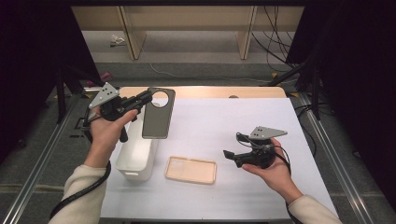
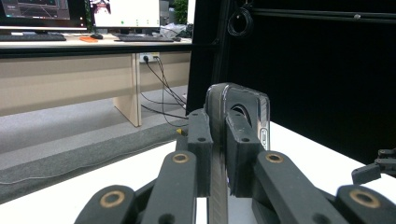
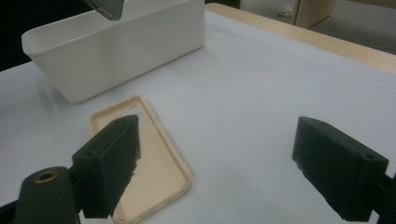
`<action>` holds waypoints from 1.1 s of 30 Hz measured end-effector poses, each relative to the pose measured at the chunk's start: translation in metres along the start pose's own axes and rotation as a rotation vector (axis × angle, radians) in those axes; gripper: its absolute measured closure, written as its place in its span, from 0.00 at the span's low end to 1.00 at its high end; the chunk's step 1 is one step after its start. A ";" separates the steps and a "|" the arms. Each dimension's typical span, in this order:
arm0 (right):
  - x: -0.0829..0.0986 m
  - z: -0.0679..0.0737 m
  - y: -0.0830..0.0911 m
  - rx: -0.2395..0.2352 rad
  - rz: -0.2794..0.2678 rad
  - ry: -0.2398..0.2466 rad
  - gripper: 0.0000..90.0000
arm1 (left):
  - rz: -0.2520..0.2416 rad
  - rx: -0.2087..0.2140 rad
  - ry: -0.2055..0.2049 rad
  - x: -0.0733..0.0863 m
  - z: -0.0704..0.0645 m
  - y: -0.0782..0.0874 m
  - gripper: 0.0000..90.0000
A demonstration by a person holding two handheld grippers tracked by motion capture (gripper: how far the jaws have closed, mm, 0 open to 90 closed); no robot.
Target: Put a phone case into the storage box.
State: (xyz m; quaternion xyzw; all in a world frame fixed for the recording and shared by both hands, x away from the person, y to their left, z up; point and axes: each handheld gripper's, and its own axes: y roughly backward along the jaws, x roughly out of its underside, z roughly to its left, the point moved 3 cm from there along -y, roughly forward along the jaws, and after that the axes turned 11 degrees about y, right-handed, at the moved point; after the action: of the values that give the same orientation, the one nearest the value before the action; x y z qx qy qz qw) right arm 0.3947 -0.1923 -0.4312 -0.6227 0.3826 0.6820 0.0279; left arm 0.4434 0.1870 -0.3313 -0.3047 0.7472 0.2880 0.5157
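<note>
High view: left gripper (image 1: 145, 99) clamps dark phone case (image 1: 158, 114) above white bin (image 1: 135, 156).
Right gripper (image 1: 229, 155): jaws wide, empty.
Left: beige case (image 1: 191, 169) on table, likely unsorted.

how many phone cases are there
2: a dark phone case held up by the left tool over the white bin, and a beige phone case flat on the table. The bin's inside is partly hidden.

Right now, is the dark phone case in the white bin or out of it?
Out. The left hand-held gripper is shut on the dark phone case, holding it above the white bin.
</note>
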 end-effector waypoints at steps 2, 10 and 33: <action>0.000 0.000 0.000 -0.001 0.002 -0.004 0.18 | 0.000 -0.004 -0.003 0.000 0.001 0.000 0.91; 0.000 0.000 0.000 -0.002 0.003 -0.003 0.18 | -0.003 -0.016 -0.013 -0.001 0.004 0.002 0.91; 0.000 0.000 0.000 0.004 0.001 -0.002 0.18 | -0.009 -0.034 -0.031 -0.004 0.011 0.007 0.91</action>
State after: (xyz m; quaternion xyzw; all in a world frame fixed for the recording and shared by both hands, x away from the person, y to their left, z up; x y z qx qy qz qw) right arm 0.3946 -0.1926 -0.4312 -0.6216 0.3842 0.6820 0.0290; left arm 0.4459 0.2010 -0.3298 -0.3123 0.7327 0.3028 0.5234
